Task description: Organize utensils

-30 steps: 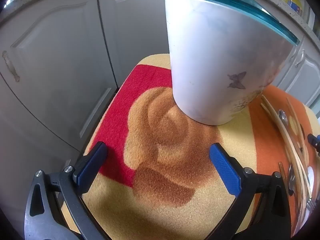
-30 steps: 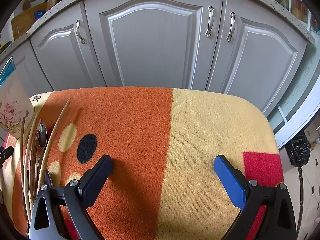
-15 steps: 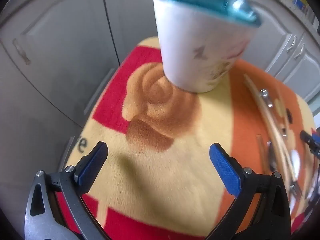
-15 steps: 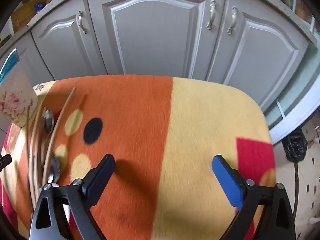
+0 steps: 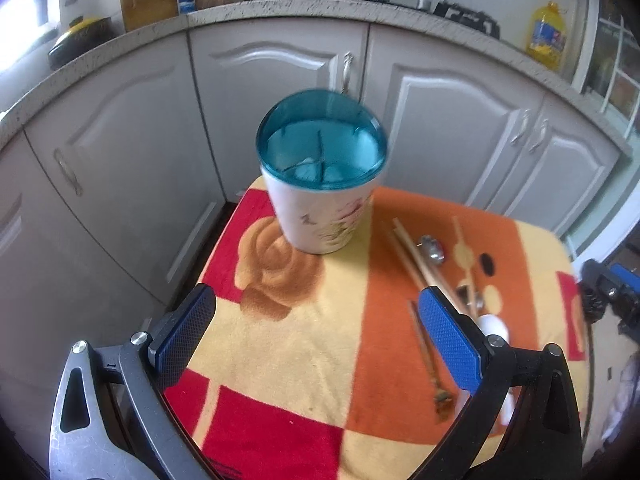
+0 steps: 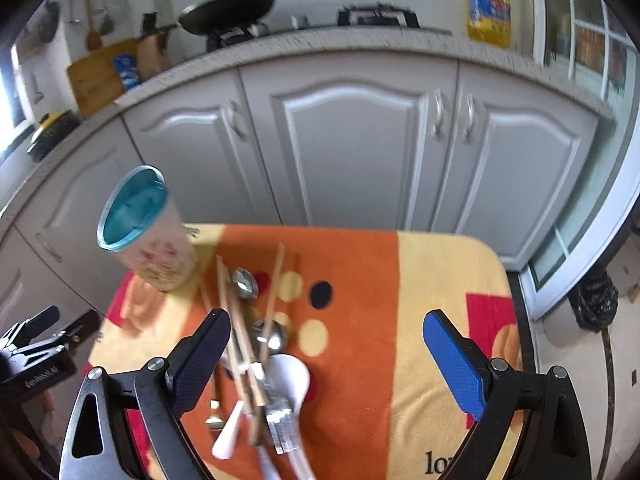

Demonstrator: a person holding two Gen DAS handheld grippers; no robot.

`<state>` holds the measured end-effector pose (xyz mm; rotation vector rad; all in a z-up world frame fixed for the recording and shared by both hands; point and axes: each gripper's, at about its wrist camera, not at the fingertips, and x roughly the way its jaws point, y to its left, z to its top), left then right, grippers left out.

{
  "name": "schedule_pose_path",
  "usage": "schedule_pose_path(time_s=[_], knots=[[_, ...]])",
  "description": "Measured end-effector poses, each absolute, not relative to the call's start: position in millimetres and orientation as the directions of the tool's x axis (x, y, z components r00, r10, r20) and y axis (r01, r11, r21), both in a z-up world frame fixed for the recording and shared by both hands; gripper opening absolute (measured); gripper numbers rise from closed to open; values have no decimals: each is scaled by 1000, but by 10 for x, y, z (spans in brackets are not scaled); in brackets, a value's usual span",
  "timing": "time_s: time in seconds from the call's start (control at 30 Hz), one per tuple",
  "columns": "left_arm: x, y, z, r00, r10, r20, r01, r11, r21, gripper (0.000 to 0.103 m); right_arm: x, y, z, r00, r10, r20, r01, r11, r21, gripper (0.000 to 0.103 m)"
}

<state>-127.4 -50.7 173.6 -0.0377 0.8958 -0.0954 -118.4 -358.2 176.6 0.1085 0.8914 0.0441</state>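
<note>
fork (image 6: 282, 426): tines blurred | white spoon (image 6: 286, 376): handle cut off

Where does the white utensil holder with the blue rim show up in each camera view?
Left wrist view: the white flower-printed utensil holder with the blue rim stands upper centre, at the far edge of the blanket, left of the wooden chopsticks.
Right wrist view: the same holder is at left, mid-height, leaning in the fisheye.
Shared landmark: the yellow oil bottle on the counter, upper right in both.
</note>
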Motion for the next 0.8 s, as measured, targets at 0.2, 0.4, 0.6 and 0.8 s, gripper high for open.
schedule_pose_path(time_s=[0.2,0.4,0.6,0.8], knots=[[-1289,-666,1822,651,-91,-754,63,996,-66,102,-1290,-3456,2006,656,93,-749,-7,993,117,97],[-1410,-824,1867,681,-94,-726,62,996,-72,102,-1405,-3436,2139,681,97,-726,-16,993,117,97],[-1458,-925,1931,694,-103,-713,77,995,-68,102,-1466,-3456,2220,694,81,-715,-11,995,103,97],[-1475,-988,1931,705,-85,-704,73,996,-47,102,-1489,-3481,2241,693,79,-716,-14,995,96,97]])
